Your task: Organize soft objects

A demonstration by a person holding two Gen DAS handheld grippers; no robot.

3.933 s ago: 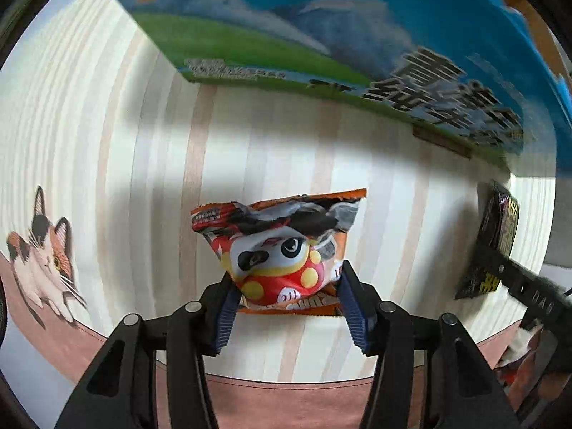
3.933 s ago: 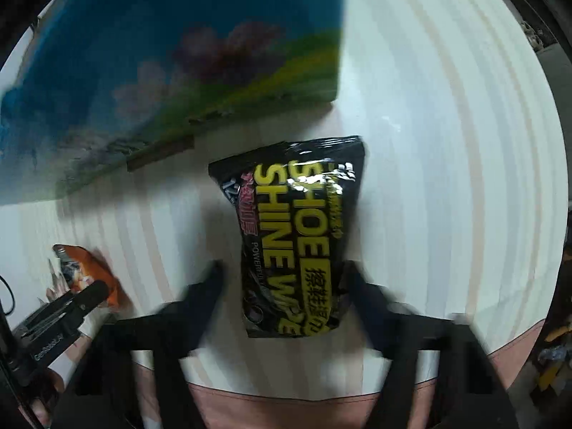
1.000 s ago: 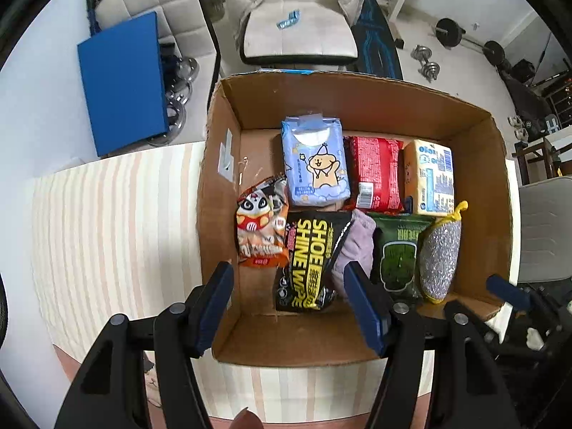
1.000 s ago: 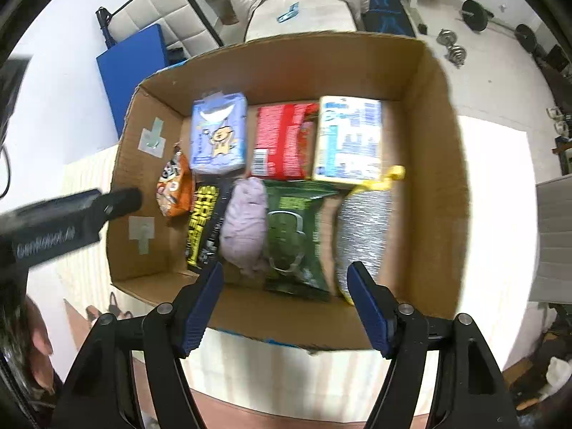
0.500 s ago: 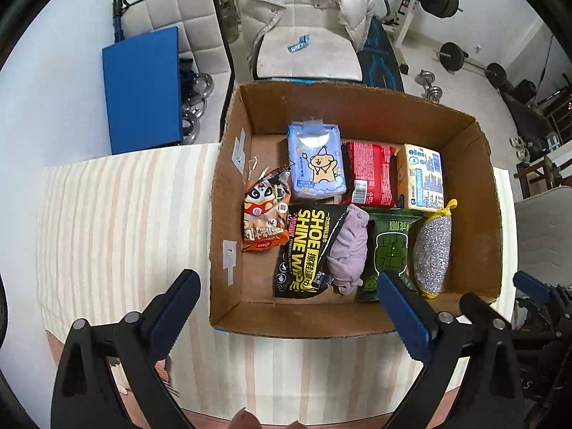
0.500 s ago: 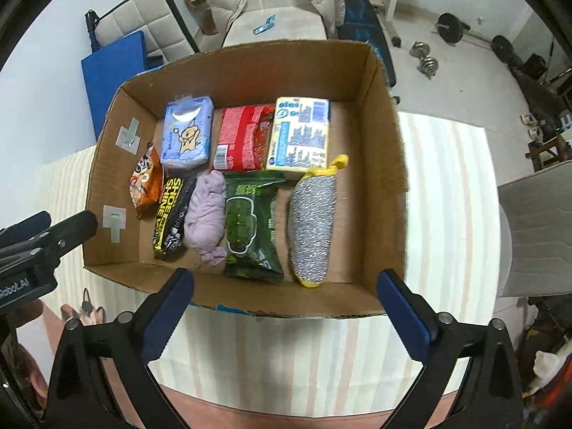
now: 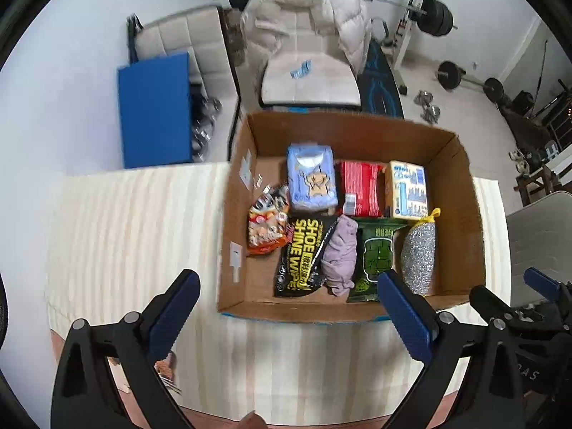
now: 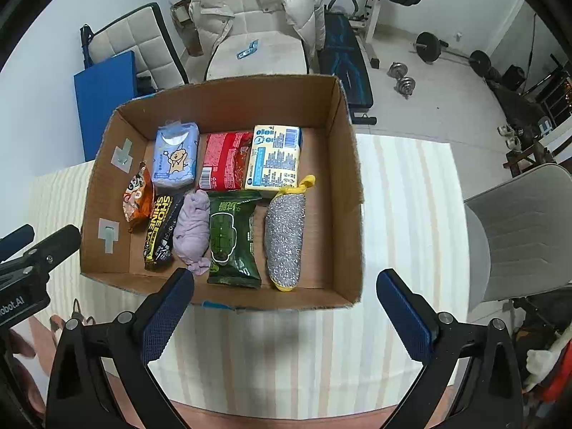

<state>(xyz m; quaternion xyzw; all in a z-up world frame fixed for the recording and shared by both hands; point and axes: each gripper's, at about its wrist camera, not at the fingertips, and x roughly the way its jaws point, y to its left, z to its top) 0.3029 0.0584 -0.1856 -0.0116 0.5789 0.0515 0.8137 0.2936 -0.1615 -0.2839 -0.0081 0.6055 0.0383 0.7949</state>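
An open cardboard box (image 7: 464, 193) (image 8: 348, 164) stands on the striped table. Inside lie an orange snack bag (image 7: 266, 223) (image 8: 136, 196), a black shoe-wipe pack (image 7: 302, 255) (image 8: 161, 228), a lilac cloth (image 7: 339, 254) (image 8: 193, 230), a green wipe pack (image 7: 375, 257) (image 8: 228, 239), a silver scourer (image 7: 418, 250) (image 8: 286, 236), a blue tissue pack (image 7: 312, 182) (image 8: 175, 155), a red pack (image 7: 361, 187) (image 8: 223, 161) and a yellow pack (image 7: 407, 189) (image 8: 275, 159). My left gripper (image 7: 287, 307) and right gripper (image 8: 284, 300) are open and empty, high above the box's near edge.
The striped tablecloth (image 7: 136, 236) (image 8: 404, 207) surrounds the box. Beyond the table are a white chair with a puffer jacket (image 7: 311, 46), a blue panel (image 7: 153, 111), gym weights (image 8: 402, 80) and a grey chair (image 8: 518, 228) at the right.
Both grippers have pulled back and up from the box and opened wider. The snack bag and shoe-wipe pack, once on the table, now lie in the box.
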